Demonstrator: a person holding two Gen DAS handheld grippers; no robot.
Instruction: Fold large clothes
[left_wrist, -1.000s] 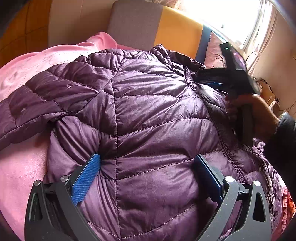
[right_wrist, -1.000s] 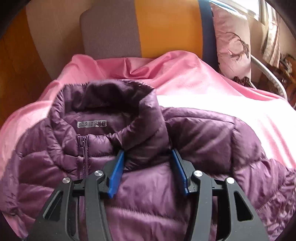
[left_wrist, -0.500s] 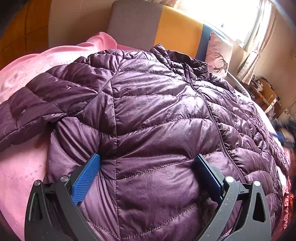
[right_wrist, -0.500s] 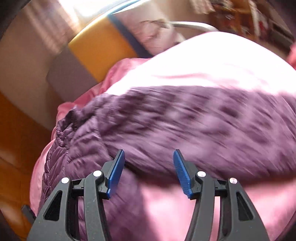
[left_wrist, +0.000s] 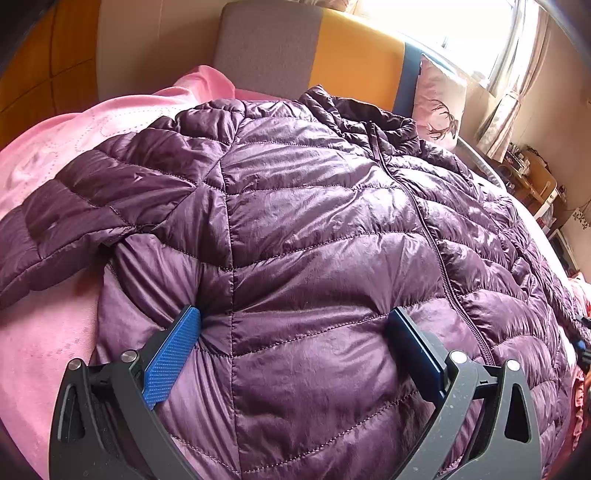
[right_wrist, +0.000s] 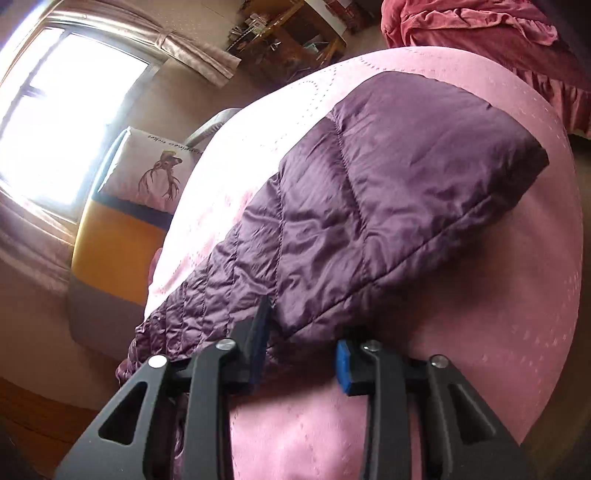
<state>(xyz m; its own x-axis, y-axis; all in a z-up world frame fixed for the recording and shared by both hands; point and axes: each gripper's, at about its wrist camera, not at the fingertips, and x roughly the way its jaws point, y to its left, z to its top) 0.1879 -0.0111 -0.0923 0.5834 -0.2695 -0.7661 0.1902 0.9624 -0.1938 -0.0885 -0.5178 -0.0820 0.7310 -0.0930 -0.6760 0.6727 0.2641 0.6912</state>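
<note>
Lying zipped on pink bedspread (left_wrist: 44, 155): purple quilted down jacket (left_wrist: 314, 229) | light, puffy, slippery | left gripper (left_wrist: 291, 339) spread wide, pressing hem area | right gripper (right_wrist: 301, 345) closing at sleeve (right_wrist: 388, 192) edge, not yet pinching | best taken at seams or cuff.

Jacket (left_wrist: 314, 236): quilted synthetic cloth, purple, satin sheen, finely creased, stitched in channels; sleeve (right_wrist: 388, 192) reads duller in the right wrist view. Bedcover (left_wrist: 48, 147): pink woven cloth, matt, with a faint embossed dotted pattern. Headboard (left_wrist: 354, 62), top of frame: upholstered panels in grey, orange and blue, matt textile. Left gripper (left_wrist: 293, 345): matt black plastic frame, slightly dusty, bright metal pins, blue pads (left_wrist: 171, 356) with fine ribbed texture. Wall panelling (left_wrist: 40, 85), upper left: brown wood, semi-gloss.
</note>
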